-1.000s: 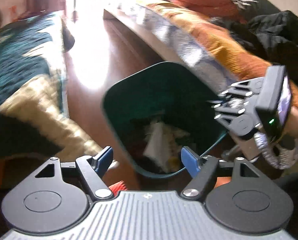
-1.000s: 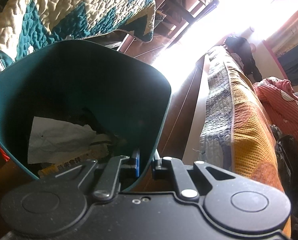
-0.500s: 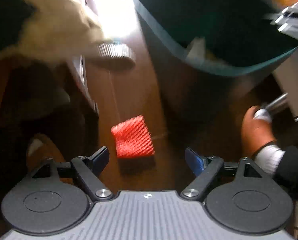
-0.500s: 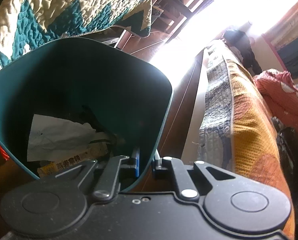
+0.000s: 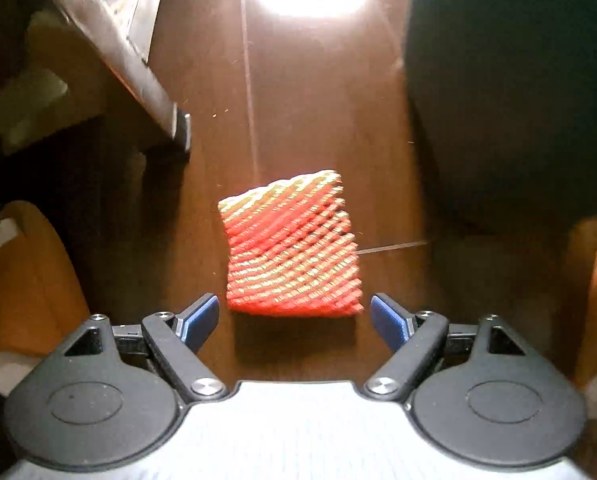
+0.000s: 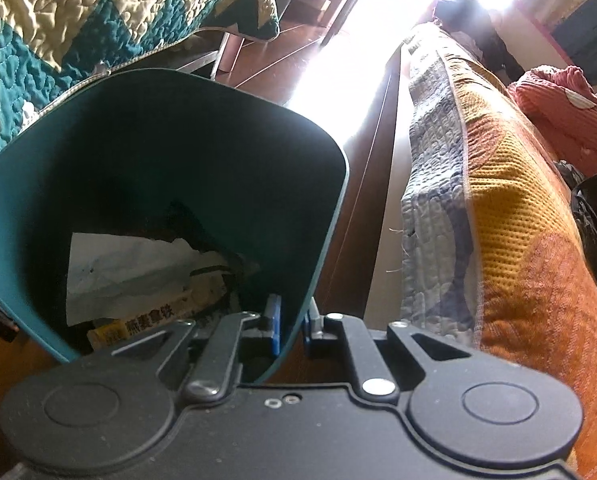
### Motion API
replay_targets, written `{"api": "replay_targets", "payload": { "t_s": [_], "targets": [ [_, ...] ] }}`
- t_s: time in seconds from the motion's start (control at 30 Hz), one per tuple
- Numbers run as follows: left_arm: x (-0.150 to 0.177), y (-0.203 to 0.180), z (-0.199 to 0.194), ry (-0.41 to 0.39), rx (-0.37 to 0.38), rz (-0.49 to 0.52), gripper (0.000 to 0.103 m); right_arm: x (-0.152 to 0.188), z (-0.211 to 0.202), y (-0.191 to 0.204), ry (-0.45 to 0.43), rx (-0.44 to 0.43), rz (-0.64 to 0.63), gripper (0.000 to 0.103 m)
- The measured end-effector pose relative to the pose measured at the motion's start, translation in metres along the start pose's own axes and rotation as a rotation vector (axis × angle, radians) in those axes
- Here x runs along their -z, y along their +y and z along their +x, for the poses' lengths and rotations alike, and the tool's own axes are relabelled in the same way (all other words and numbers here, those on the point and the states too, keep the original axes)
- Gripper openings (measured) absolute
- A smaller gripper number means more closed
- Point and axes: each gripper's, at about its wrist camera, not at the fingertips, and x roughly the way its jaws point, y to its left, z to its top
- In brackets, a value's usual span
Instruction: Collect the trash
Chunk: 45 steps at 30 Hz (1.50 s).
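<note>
Trash: a red woven square (image 5: 292, 246) with pale diagonal ribbing lies flat on the dark wood floor (image 5: 298, 92), just ahead of the left gripper (image 5: 294, 318). Its jaws are spread wide and hold nothing; the blue fingertips (image 5: 200, 318) sit either side of the square's near edge, apart from it. A metal furniture leg (image 5: 138, 68) slants down to the floor beyond and left of the square. The dark side of the teal bin (image 6: 158, 168) rises to the square's right. Right gripper (image 6: 292, 326) is clamped on the bin's near rim, one blue pad inside the wall, the other outside. The bin is tipped toward that camera, showing crumpled white paper (image 6: 126, 268) and a yellow printed wrapper (image 6: 138, 324) at its bottom. A teal-and-cream quilt (image 6: 78, 20) hangs beyond the bin's far rim; an orange and grey bedspread (image 6: 498, 208) runs along its other side.
</note>
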Motion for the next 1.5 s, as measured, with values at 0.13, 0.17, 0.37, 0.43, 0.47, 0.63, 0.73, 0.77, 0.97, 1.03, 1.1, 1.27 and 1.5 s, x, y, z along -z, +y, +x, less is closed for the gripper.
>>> {"api": "replay_targets", "payload": {
  "t_s": [0.13, 0.17, 0.37, 0.43, 0.47, 0.63, 0.73, 0.77, 0.97, 1.03, 1.1, 1.27, 1.5],
  "targets": [
    [-0.004, 0.005, 0.016, 0.030, 0.025, -0.035, 0.083, 0.000, 0.001, -0.001, 0.003, 0.003, 0.001, 0.009],
    [-0.004, 0.005, 0.020, 0.038, 0.032, -0.034, 0.083, 0.000, 0.002, -0.001, 0.004, 0.005, 0.000, 0.009],
    [-0.003, 0.000, 0.030, 0.051, 0.047, -0.025, 0.068, 0.002, 0.004, -0.003, 0.011, 0.009, 0.010, 0.009],
    [-0.003, -0.001, 0.029, 0.046, 0.027, -0.023, 0.060, 0.001, 0.004, -0.003, 0.010, 0.012, 0.010, 0.009],
    [-0.003, 0.002, 0.028, 0.041, 0.033, -0.037, 0.053, 0.001, 0.004, -0.002, 0.009, 0.013, 0.010, 0.009],
    [0.000, 0.010, 0.019, 0.003, 0.054, -0.045, 0.015, 0.001, 0.004, -0.001, 0.002, 0.021, 0.003, 0.009],
    [0.003, 0.013, 0.011, -0.009, 0.075, -0.052, 0.000, 0.002, 0.004, -0.001, 0.001, 0.022, 0.005, 0.009],
    [0.003, 0.013, 0.006, -0.017, 0.085, -0.050, 0.000, 0.002, 0.004, -0.001, 0.000, 0.023, 0.006, 0.009],
    [0.002, 0.014, -0.025, -0.051, 0.114, -0.055, 0.000, 0.001, 0.005, -0.002, -0.007, 0.030, 0.008, 0.009],
    [-0.003, 0.009, -0.022, -0.034, 0.120, -0.086, 0.000, 0.002, 0.006, -0.003, -0.006, 0.030, 0.009, 0.009],
    [-0.006, 0.005, -0.020, -0.039, 0.127, -0.091, 0.001, 0.003, 0.007, -0.003, -0.003, 0.033, 0.009, 0.009],
    [-0.011, -0.005, -0.008, -0.001, 0.117, -0.102, 0.031, 0.005, 0.008, -0.003, 0.002, 0.037, 0.008, 0.010],
    [-0.014, -0.001, 0.017, 0.006, 0.093, -0.165, 0.083, 0.006, 0.008, -0.003, -0.001, 0.041, -0.003, 0.010]
  ]
}}
